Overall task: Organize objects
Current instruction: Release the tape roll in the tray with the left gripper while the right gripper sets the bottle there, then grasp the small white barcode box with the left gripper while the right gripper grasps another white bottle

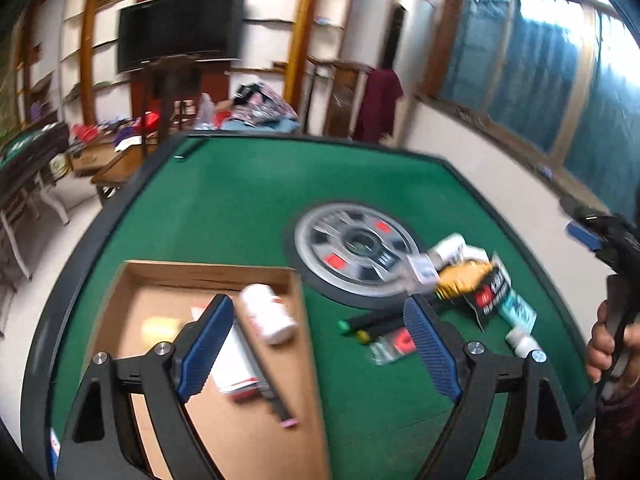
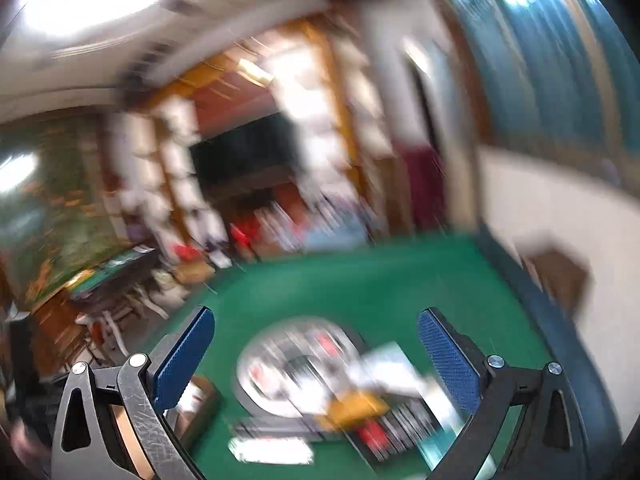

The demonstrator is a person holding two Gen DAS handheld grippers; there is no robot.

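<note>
1. Hanging above the near edge of the green table (image 1: 248, 200), the left gripper (image 1: 320, 340) stood with its jaws wide and nothing between them.
2. The cardboard box (image 1: 208, 272) sat toward the near left corner, holding a white bottle (image 1: 268, 312) against its right wall, with papers and a dark pen-like stick beside it.
3. A loose pile of packets (image 1: 476, 280) and small bottles lay near the right edge, touching the round grey disc (image 1: 356, 244) at the table's middle.
4. The right gripper (image 2: 316, 360) also gaped wide, empty, over that blurred pile; a hand (image 1: 612, 340) gripped its handle.
</note>
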